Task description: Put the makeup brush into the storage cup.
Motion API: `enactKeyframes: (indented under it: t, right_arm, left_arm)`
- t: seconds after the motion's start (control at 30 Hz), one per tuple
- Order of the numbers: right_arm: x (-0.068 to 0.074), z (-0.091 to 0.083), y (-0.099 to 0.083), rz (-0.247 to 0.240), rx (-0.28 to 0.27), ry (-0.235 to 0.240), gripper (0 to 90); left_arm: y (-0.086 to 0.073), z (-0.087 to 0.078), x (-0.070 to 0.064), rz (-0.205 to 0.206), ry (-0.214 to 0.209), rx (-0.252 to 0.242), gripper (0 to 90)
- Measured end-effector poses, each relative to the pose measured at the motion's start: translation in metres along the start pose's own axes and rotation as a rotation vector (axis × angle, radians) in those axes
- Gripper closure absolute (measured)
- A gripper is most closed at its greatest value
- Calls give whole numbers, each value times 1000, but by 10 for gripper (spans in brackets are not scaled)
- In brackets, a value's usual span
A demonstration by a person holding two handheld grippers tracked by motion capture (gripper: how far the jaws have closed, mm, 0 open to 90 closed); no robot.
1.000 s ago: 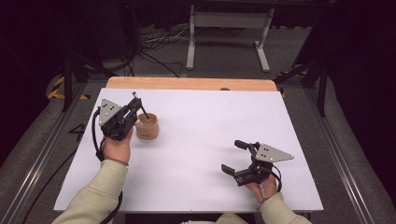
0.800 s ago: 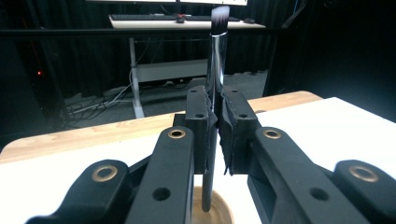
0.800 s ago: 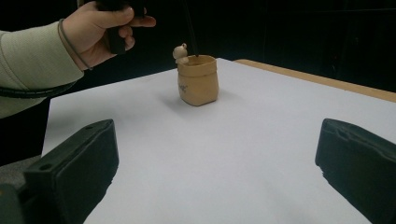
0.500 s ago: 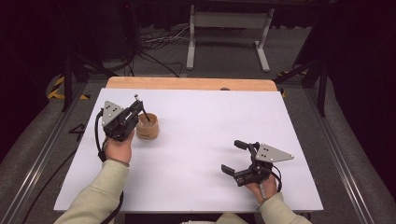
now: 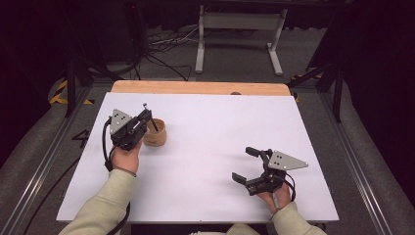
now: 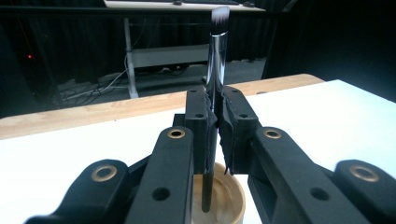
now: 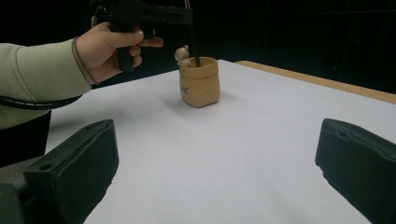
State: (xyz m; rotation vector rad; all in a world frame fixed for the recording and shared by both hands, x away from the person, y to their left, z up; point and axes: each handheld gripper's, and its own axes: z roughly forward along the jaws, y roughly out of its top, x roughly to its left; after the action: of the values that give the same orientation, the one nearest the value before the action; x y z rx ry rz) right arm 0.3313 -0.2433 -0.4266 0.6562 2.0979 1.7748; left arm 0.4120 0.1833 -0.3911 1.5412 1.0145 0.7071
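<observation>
My left gripper (image 5: 145, 116) is clamped on a makeup brush (image 6: 215, 60), bristles up, its handle end down inside the tan pouch-shaped cup (image 5: 155, 133) at the left of the white table (image 5: 215, 127). My right gripper (image 5: 247, 164) rests well apart at the right, jaws spread wide, holding nothing.

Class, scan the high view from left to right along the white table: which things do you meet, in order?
left gripper shut on the brush → tan cup → right gripper, jaws open, above the bare white table.
</observation>
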Motion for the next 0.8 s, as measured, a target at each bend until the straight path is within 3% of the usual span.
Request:
enactKeyframes:
  t: [0.33, 0.43, 0.53, 0.7, 0.8]
  right_arm:
    - [0, 0, 0, 1, -1, 1, 0]
    - [0, 0, 0, 2, -1, 2, 0]
    - [0, -1, 1, 5, -4, 2, 0]
    - [-1, -2, 1, 6, -6, -1, 0]
    - [-1, -2, 1, 6, -9, 0, 0]
  left_arm:
    - [-6, 2, 2, 4, -19, 12, 811]
    - [-5, 0, -1, 39, -27, 6, 762]
    - [-2, -3, -1, 36, -55, -6, 645]
    - [1, -9, 2, 43, -94, -25, 289]
    - [3, -16, 2, 48, -134, -46, 166]
